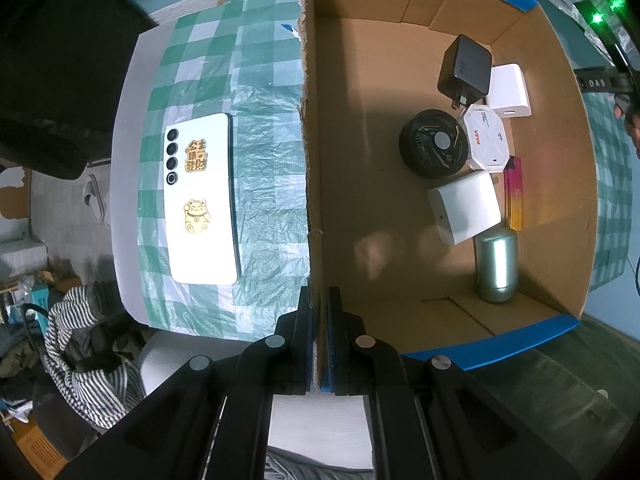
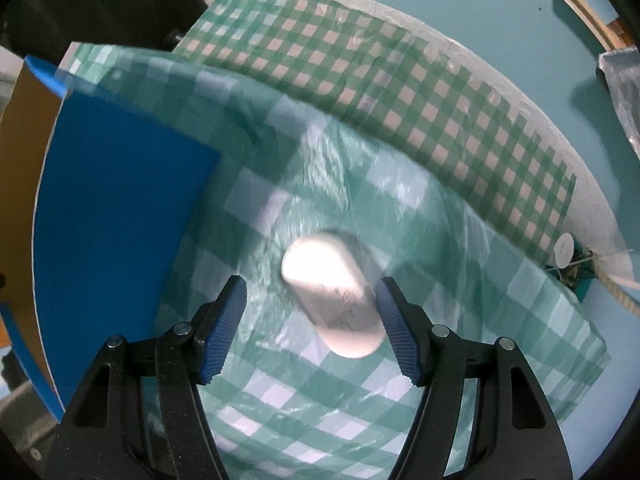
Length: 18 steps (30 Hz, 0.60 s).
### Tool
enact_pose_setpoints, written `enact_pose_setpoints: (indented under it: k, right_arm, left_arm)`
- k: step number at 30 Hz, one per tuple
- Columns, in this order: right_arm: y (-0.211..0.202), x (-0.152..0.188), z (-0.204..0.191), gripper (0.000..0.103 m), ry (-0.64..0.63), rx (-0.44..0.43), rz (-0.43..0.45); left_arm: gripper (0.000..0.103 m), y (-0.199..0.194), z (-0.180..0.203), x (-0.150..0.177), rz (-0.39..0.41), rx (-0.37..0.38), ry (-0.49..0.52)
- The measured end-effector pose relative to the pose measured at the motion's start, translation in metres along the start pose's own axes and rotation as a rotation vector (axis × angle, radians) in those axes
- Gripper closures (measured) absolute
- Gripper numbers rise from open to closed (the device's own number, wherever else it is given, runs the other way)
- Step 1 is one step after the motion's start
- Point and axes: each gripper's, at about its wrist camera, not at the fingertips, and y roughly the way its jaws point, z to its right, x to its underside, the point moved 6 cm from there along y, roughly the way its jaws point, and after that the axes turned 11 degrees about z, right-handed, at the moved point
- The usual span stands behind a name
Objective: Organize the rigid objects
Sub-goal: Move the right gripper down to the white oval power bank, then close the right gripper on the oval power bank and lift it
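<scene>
My left gripper is shut on the near wall of an open cardboard box, one pad on each side of the wall. Inside the box lie a black charger, a white adapter, a black round fan, a white octagonal case, a white cube, a pink-yellow slab and a silver-green cylinder. A white phone with gold stickers lies on the checked cloth left of the box. My right gripper stands open over a white rounded capsule, which sits between the fingers nearer the right pad, with no pad pressing it.
The green-checked cloth covers the table, and its far edge drops off to a teal floor. The box's blue outer wall stands just left of my right gripper. A striped garment lies below the table's left edge.
</scene>
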Motion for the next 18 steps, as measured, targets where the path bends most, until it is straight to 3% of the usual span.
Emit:
enact_pose_setpoints:
  k: [12,18]
  right_arm:
    - [0.013,0.003,0.007,0.064,0.044,0.055,-0.012]
    - [0.013,0.005,0.004,0.066,0.048,0.081,-0.024]
  left_arm:
    - [0.099,0.001,0.002,-0.001,-0.004,0.0,0.019]
    - [0.099,0.001,0.001,-0.001,-0.002,0.001,0.022]
